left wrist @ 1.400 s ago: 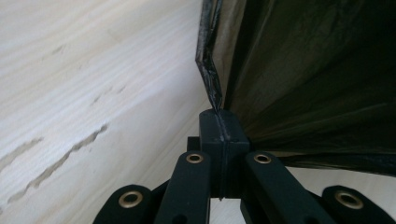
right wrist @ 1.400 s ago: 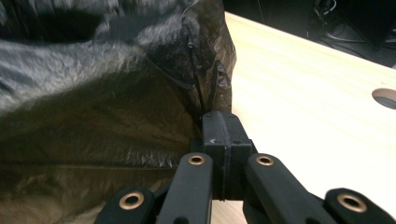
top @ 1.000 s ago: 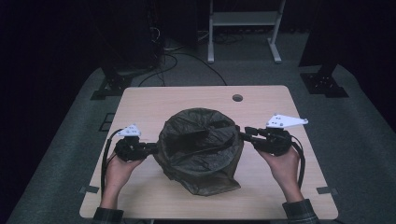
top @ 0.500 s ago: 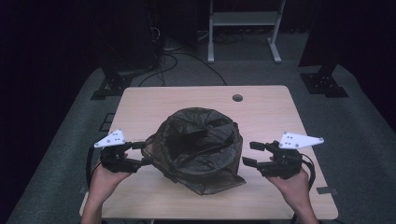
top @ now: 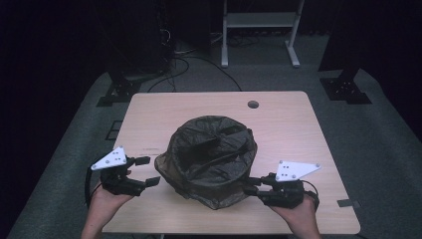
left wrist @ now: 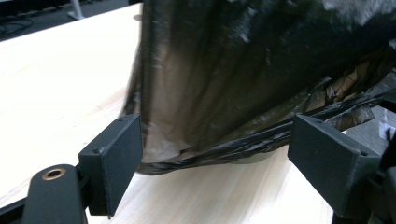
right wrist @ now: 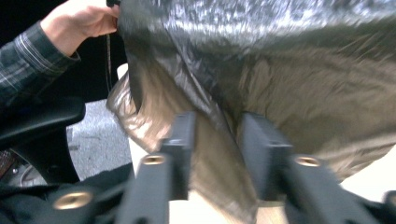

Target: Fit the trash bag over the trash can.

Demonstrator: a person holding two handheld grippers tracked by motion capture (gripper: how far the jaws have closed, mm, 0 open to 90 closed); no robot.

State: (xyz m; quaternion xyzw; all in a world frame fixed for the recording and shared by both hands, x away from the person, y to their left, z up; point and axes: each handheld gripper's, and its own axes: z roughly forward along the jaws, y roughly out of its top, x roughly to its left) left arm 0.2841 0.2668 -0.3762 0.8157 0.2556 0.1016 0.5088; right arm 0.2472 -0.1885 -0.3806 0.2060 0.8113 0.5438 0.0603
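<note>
Left tool (top: 144, 171) has just spread wide, while right tool (top: 253, 185) has been narrowing.

A dark, thin plastic bag (top: 211, 159) sits near the middle of the table (top: 298, 114), a little toward the near edge. It bulges into a rounded, upright shape with its wide mouth open upward and the rim crumpled. The film is glossy, wrinkled and half see-through, brownish where light passes. Its loose bottom edge spreads on the wood at the near side
</note>
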